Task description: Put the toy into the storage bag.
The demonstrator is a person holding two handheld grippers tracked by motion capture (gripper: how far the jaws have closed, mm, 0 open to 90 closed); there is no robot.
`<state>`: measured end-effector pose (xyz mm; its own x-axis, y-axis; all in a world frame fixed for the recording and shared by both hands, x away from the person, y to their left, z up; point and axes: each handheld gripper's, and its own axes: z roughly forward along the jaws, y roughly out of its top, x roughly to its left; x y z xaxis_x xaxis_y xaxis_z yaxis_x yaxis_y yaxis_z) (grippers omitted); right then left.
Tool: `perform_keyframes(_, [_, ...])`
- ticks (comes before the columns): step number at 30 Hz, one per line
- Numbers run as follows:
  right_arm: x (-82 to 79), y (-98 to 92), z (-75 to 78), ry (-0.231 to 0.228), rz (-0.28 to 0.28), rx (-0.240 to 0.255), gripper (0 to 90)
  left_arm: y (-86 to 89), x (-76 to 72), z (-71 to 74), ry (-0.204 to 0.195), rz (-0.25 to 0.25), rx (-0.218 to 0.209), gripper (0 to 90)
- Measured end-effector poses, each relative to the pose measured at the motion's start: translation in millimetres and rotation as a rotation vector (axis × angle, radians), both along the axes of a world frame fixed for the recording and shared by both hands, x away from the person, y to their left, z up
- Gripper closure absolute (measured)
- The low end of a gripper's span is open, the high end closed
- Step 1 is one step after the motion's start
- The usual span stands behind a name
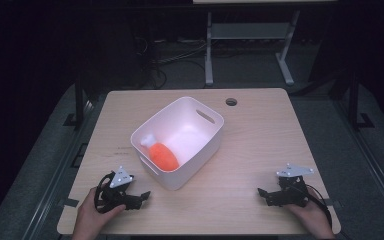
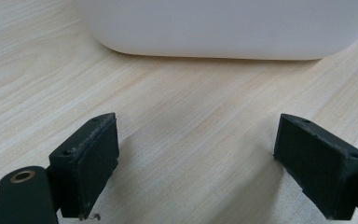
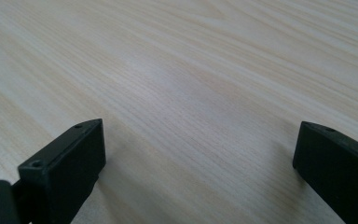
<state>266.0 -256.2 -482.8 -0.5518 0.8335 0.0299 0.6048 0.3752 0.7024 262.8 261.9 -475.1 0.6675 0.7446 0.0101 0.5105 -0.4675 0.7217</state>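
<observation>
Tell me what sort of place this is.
Probably a lab or test workspace: a bare wooden table under one light, dark surroundings, cables on the floor and a metal-legged bench behind.

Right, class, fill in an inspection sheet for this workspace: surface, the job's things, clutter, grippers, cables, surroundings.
Surface: light wooden table, with a round hole near its far edge.
Job's things: white bin at the table's middle, set at an angle, slot handles in its end walls; orange toy with a white tip lies inside, at the end nearer the person.
Clutter: nothing seen.
Grippers: left gripper low over the near left of the table, jaws open, nothing between them, facing the bin's outer wall; right gripper at the near right, jaws open over bare wood.
Cables: a black cable loops at the left gripper; loose cables on the floor beyond.
Surroundings: dark room, grey floor, white stand legs behind.
</observation>
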Motion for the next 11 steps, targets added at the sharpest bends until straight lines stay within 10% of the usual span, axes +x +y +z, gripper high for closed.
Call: perform_keyframes(11, [-1.4,-1.1,0.0,0.000,-0.005,-0.002,2.0,0.0,0.0,0.1,0.001,0.000,0.001,12.9])
